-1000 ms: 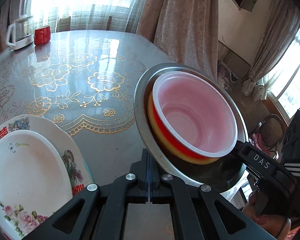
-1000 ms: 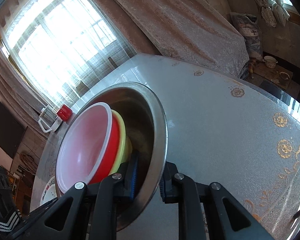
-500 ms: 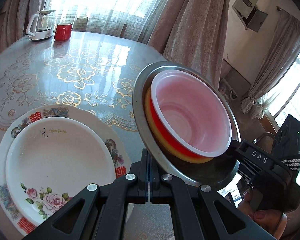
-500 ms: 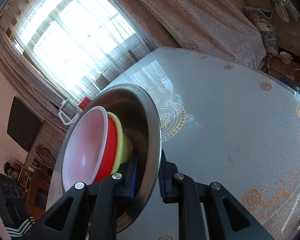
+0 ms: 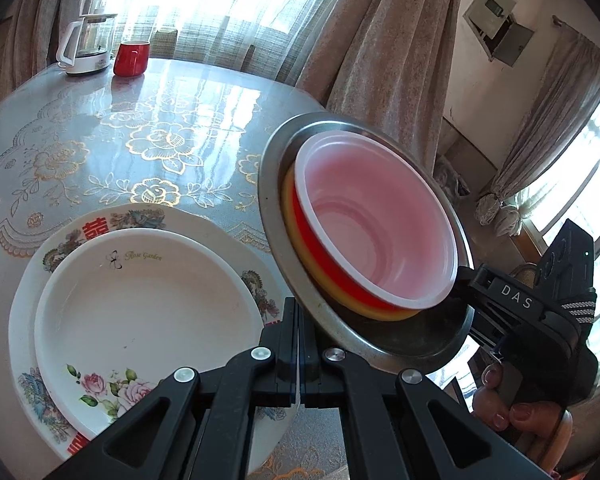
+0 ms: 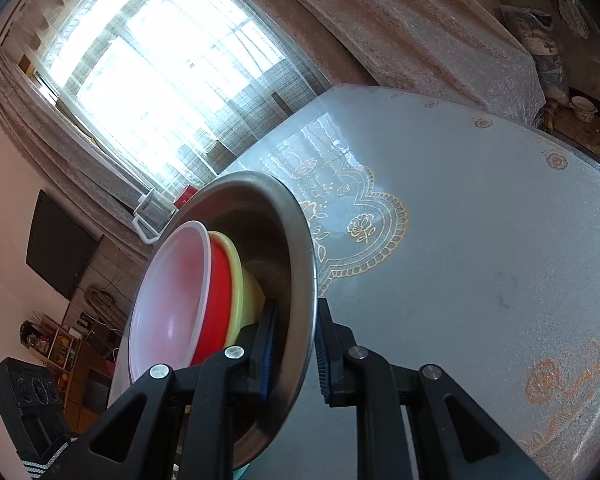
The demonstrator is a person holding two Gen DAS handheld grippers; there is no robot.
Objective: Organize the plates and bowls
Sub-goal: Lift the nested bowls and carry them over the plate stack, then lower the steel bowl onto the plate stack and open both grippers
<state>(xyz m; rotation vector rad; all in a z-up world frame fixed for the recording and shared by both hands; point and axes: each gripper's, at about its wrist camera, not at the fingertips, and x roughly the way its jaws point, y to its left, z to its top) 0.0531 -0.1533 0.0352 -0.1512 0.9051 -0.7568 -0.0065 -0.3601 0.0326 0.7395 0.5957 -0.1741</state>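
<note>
My right gripper (image 6: 294,344) is shut on the rim of a steel bowl (image 6: 296,240) and holds it tilted in the air. A yellow bowl (image 6: 240,280), a red bowl (image 6: 218,300) and a translucent white bowl (image 6: 168,304) nest inside it. In the left wrist view the steel bowl (image 5: 276,216) hangs right of centre, above the table edge, with the right gripper (image 5: 466,280) on its far rim. My left gripper (image 5: 299,344) is shut and empty, just below the bowl's near rim. A white rose plate (image 5: 140,312) lies stacked on a larger patterned plate (image 5: 100,224) on the table.
The round table (image 5: 160,120) has a glossy cloth with gold flowers. A glass kettle (image 5: 88,44) and a red mug (image 5: 131,58) stand at its far edge by the curtained window. The table edge runs right of the plates.
The left wrist view has swung so the stacked plates sit more fully in view. The held bowl stack has shifted over the table and stays tilted in the right gripper.
</note>
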